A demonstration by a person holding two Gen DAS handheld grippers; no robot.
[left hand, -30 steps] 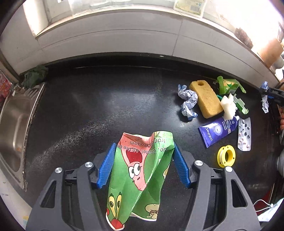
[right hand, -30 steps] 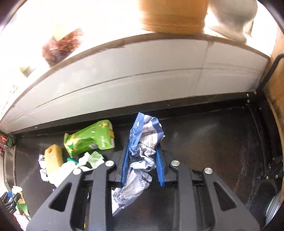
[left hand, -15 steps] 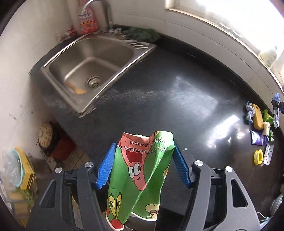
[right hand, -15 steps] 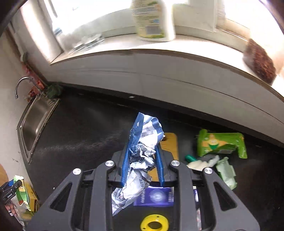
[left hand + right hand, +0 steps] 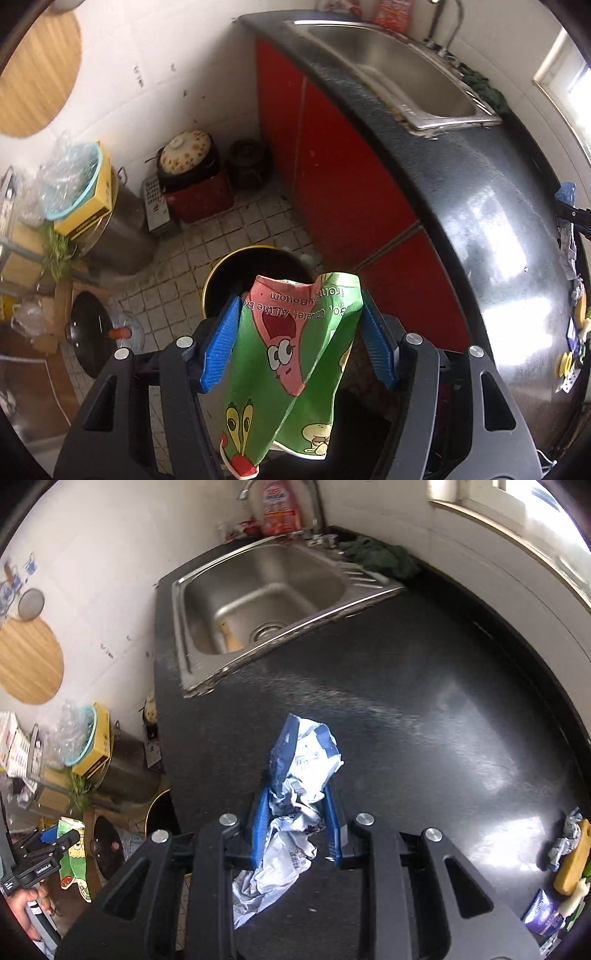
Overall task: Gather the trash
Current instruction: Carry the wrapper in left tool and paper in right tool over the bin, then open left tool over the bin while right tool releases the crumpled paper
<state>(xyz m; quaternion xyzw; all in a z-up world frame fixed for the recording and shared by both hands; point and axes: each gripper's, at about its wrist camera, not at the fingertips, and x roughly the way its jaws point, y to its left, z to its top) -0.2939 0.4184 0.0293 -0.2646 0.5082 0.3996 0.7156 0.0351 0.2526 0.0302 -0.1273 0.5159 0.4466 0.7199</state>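
My left gripper point(image 5: 299, 314) is shut on a green cartoon snack bag point(image 5: 295, 365), which hangs off the counter over a black bin with a yellow rim point(image 5: 236, 273) on the tiled floor. My right gripper point(image 5: 295, 797) is shut on a crumpled blue and white wrapper point(image 5: 295, 797) above the black counter point(image 5: 406, 701). In the right wrist view the left gripper point(image 5: 40, 849) and its green bag point(image 5: 74, 853) show at the lower left, held by a hand point(image 5: 26, 908). More litter lies at the counter's far right: a yellow sponge point(image 5: 572, 860) and a blue tube point(image 5: 546, 915).
A steel sink point(image 5: 258, 602) is set in the counter's far end, with a green cloth point(image 5: 380, 557) beside it. Red cabinet doors point(image 5: 332, 177) drop below the counter edge. On the floor stand a steel pot point(image 5: 122, 225), a clay pot point(image 5: 188, 155) and a black pan point(image 5: 88, 332).
Both grippers have swept left away from the litter pile, keeping their loads. The left one has passed the counter edge and now hangs over the floor bin; the right one is over the counter near the sink.
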